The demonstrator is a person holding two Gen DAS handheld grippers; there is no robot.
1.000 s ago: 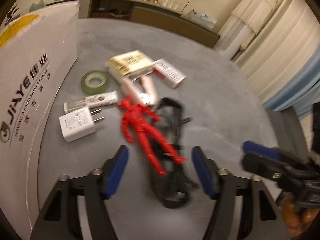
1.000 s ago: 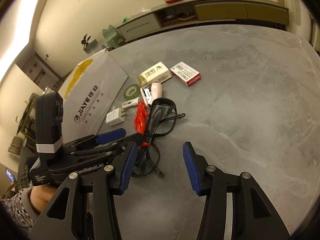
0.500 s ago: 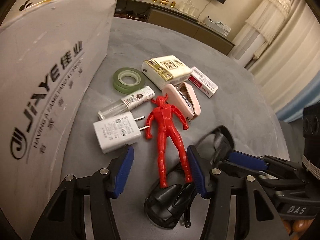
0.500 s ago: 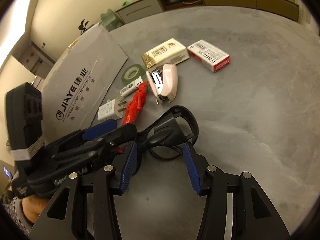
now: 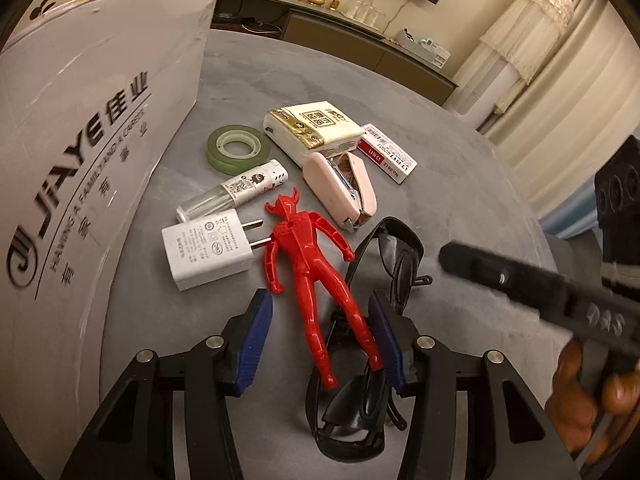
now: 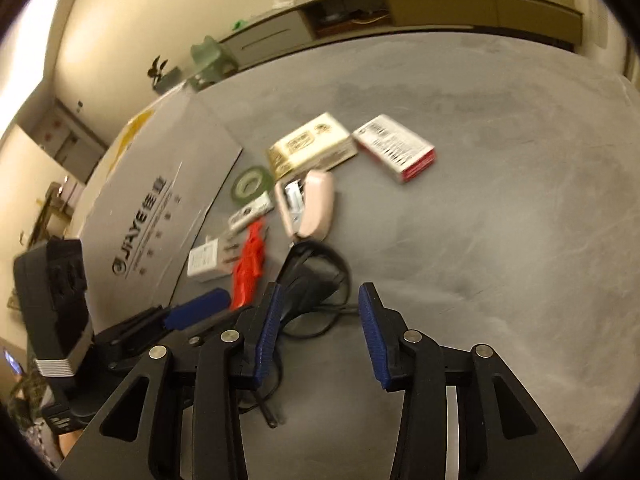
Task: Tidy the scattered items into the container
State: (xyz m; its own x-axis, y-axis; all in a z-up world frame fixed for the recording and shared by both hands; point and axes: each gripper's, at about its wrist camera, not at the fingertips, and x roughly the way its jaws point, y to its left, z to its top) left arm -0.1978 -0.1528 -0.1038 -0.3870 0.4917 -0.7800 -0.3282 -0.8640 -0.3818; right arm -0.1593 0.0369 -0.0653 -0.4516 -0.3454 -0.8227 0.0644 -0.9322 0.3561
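Red figure point(image 5: 310, 276) legs sit between wide L gripper point(image 5: 320, 342) pads, hiding glasses point(image 5: 360, 380); R gripper point(image 6: 318, 334) wide, view blurred.

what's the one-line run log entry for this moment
left gripper: open, straddling red figure legs | right gripper: open | box: nothing placed

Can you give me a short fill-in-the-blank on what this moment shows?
1. The left tool is open with the legs of the ____ toy figure between its fingers.
2. The green tape roll lies beside the white cardboard ____.
3. The charger plug's prongs point toward the ____.
4. The pink stapler lies ____.

Missing words: red; box; figure; open
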